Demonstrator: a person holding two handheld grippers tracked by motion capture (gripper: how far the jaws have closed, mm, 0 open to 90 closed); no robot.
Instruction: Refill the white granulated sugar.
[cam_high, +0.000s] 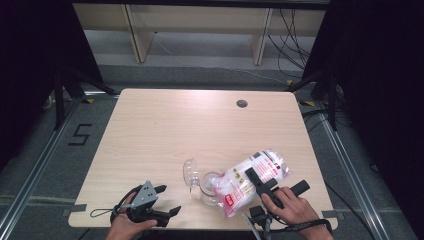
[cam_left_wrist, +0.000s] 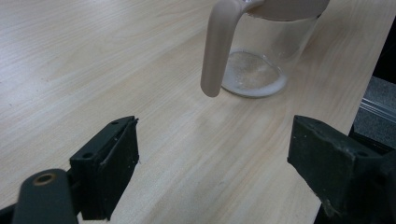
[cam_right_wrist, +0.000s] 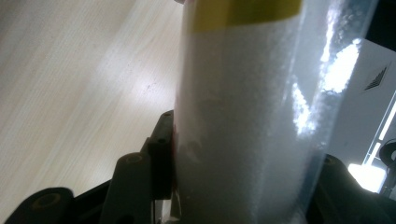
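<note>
A clear plastic bag (cam_high: 252, 180) of white grains is being held by the right gripper (cam_high: 260, 184) near the front right edge of the table (cam_high: 165, 130). In the high view, the bag is being kept tilted, its lower end pointed down at the mouth of a clear jug (cam_high: 210, 188) and its printed upper end raised toward the right. In the right gripper view, the bag (cam_right_wrist: 243, 116) is being pinched between the two black jaws, which are being held about half apart with their pads pressed against the plastic on both sides; a yellow band is being shown across the top of the bag.

The jug is being left standing upright on the table just left of the bag, with its clear hinged lid (cam_high: 190, 172) swung open to the left. In the left gripper view, the jug (cam_left_wrist: 266, 51) is being seen ahead of the jaws, with a beige handle (cam_left_wrist: 217, 51) hanging down its side and a thin layer of white grains lying on its bottom.

The left gripper (cam_high: 162, 200) is being held low at the front left of the table, well apart from the jug. Its jaws are being kept wide open, with nothing between them and nothing being touched.
</note>
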